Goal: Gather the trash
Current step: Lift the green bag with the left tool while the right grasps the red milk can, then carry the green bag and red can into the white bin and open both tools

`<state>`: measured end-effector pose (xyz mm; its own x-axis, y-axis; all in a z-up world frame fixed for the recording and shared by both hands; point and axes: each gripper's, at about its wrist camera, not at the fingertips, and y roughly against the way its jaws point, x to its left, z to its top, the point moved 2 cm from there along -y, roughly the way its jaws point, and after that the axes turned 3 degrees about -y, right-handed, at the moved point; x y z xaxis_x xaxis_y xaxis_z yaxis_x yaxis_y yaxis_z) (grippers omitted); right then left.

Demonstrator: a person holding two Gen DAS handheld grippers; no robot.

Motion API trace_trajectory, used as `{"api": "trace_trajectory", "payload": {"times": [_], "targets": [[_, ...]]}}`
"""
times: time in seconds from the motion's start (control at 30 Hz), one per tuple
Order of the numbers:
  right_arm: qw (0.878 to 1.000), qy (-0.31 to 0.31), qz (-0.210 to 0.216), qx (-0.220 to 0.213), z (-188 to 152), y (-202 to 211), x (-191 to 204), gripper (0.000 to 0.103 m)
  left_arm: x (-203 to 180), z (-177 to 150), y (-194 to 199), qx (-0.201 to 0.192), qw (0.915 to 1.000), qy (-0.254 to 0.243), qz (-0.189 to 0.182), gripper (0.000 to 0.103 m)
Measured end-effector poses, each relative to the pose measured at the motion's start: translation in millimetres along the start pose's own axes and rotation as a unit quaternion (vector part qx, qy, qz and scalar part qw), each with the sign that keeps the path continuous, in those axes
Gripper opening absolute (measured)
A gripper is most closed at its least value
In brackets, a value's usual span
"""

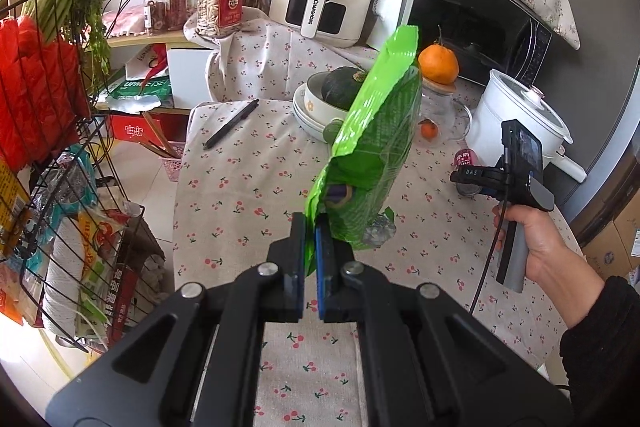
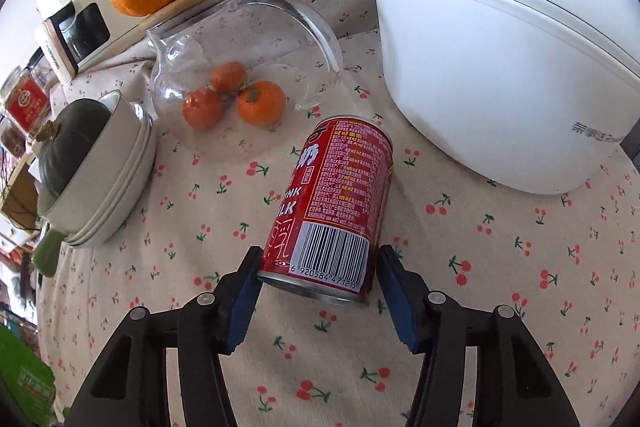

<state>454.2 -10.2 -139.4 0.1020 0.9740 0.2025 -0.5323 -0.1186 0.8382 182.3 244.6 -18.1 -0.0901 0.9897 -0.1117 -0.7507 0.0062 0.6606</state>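
Can [image 2: 334,205] is lying on its side on the cherry tablecloth [image 2: 500,267], long axis running away from our right gripper [image 2: 316,291], whose half-open jaws straddle its near end without clearly clamping it, while our left gripper [image 1: 310,259] is pinched shut on the green bag [image 1: 372,147].

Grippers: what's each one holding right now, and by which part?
Left gripper is shut on the green bag, pinching its lower edge. Right gripper straddles the red can at its barcode end; not clamped, a gap shows on one side.
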Motion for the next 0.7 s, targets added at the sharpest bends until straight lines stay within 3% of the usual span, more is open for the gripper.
{"api": "trace_trajectory", "payload": {"times": [0.33,0.7], "targets": [[0.999,0.043,0.026,0.004,-45,85,-42,0.055,-24,-4,6,0.001,0.9996,-0.005,-0.028,0.005],[0.999,0.035,0.038,0.016,-101,169,-128,0.055,-93,-20,11,0.027,0.995,-0.053,-0.08,0.005]]}}
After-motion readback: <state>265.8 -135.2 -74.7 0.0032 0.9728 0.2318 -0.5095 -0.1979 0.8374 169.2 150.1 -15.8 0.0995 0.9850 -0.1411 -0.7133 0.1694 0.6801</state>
